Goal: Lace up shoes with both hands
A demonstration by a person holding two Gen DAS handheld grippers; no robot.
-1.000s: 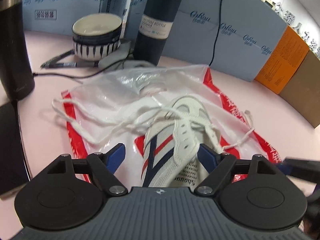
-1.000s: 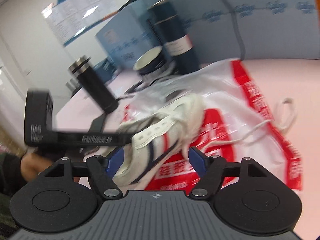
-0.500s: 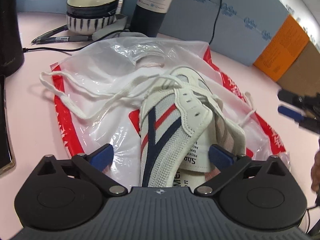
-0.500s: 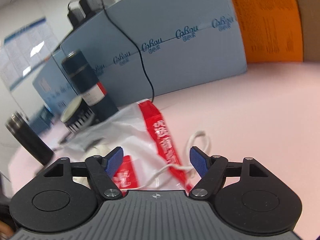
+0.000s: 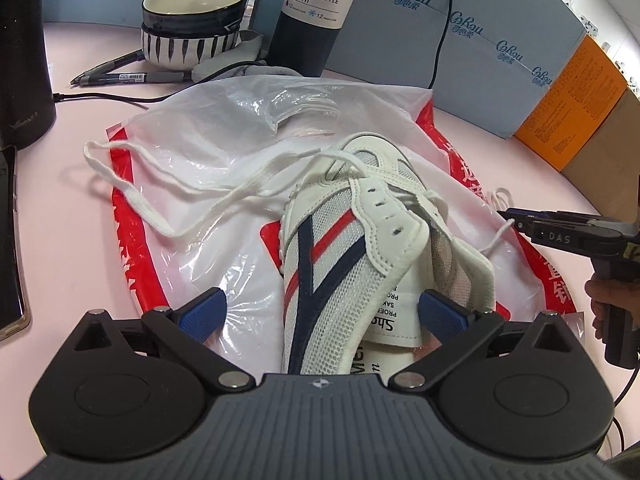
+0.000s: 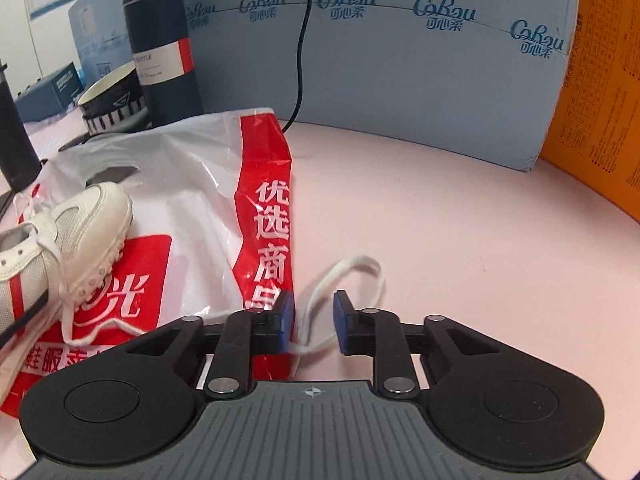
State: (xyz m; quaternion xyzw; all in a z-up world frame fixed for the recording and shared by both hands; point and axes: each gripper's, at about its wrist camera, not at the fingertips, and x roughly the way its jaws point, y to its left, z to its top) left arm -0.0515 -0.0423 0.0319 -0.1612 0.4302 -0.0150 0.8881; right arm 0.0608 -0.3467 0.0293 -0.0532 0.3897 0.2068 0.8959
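A white shoe [image 5: 332, 248] with red and navy stripes lies on a red and white plastic bag [image 5: 208, 144] on the pink table. Its upper eyelets are unthreaded. My left gripper [image 5: 320, 312] stands wide open astride the rear of the shoe, the left pad clear of it. One loose lace end [image 5: 160, 200] trails left over the bag. The other lace end [image 6: 344, 276] loops on the table right of the bag [image 6: 200, 184]. My right gripper [image 6: 312, 312] has that lace between its jaws; they are closing, and a gap still shows. The shoe's toe [image 6: 80, 220] shows at left.
At the back stand a striped bowl [image 5: 192, 12], a dark vacuum bottle [image 5: 316, 12], a black flask [image 5: 20, 60] and pens [image 5: 132, 76]. A phone [image 5: 8, 240] lies at the left edge. Blue boxes [image 5: 460, 60] and an orange box [image 5: 568, 92] wall the right.
My right gripper swung from over the shoe to the lace loop right of the bag, and its jaws narrowed around the lace. My left jaws widened around the shoe.
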